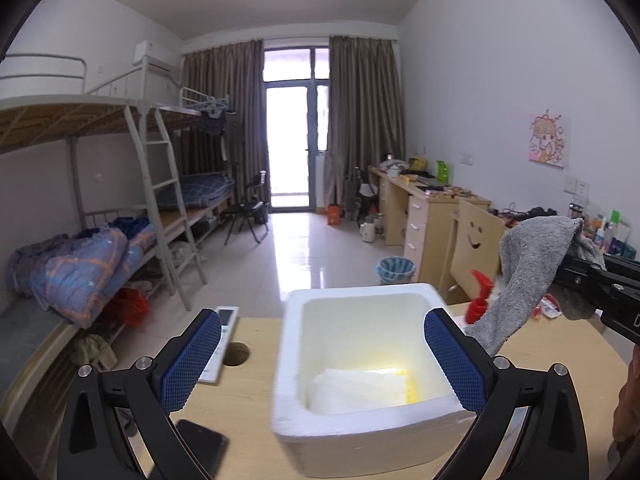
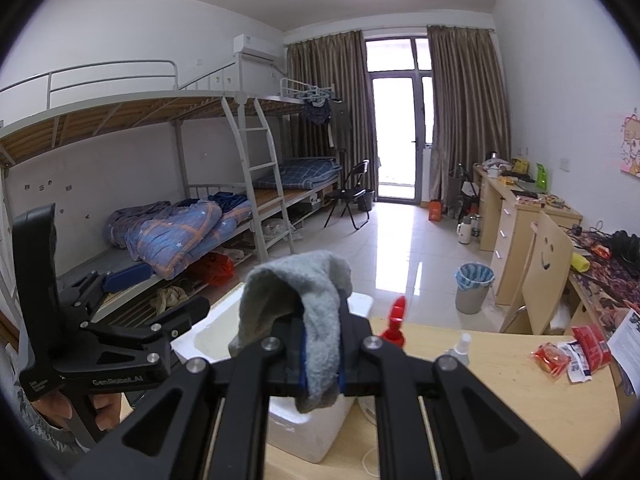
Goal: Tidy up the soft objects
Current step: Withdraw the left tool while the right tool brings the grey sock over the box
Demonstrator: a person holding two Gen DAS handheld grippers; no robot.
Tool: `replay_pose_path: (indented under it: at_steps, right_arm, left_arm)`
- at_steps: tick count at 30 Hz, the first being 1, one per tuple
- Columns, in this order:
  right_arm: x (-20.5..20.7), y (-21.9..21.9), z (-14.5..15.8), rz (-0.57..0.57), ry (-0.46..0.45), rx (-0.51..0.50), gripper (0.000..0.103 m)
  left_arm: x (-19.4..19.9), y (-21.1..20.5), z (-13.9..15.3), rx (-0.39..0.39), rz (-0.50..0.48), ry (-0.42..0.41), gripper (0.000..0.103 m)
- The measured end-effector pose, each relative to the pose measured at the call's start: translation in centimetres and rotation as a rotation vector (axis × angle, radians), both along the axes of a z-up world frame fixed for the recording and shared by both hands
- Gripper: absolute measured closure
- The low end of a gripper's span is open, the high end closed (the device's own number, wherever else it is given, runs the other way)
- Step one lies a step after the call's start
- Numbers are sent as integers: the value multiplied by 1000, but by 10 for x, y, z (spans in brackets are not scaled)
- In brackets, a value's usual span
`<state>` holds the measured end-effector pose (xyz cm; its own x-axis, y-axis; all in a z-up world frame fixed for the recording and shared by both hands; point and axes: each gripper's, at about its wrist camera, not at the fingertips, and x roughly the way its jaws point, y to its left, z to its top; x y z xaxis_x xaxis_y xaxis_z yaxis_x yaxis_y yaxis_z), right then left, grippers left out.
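The left gripper hangs over the tabletop, jaws spread wide and empty, 1 on each side of the white foam box. A pale folded cloth lies on the box floor. To the right, the right gripper has its jaws clenched on the grey towel, which is held above the box's right edge.
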<state>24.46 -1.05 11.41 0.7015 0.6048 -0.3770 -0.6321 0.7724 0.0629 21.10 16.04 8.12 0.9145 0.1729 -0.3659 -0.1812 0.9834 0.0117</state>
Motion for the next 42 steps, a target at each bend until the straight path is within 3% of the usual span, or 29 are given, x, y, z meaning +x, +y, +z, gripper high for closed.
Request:
replay_pose_path:
  at_steps: [12,28,30,33,38,42]
  right_arm:
    - [9,39,-7,87,23,0,90]
    - [25,60,-19,83,64,-35,89]
    - [26,60,-20,85,74,-35,86]
    - [26,61,-21,87,78,-42,71]
    - [24,65,-22,71,53,-69,32]
    - [21,67,-22,70,30,-80,21]
  left_arm:
    - [-25,39,1,-14,85,-24,1]
    - [-33,61,-5,-10,162,-28,1]
    - [-34,62,-6,-12,161,-28,1]
    - [-34,63,-6,-10,165,-33,1]
    - [-36,66,-8,-22,166,-37,1]
    - [-36,66,-10,-25,164,-31,1]
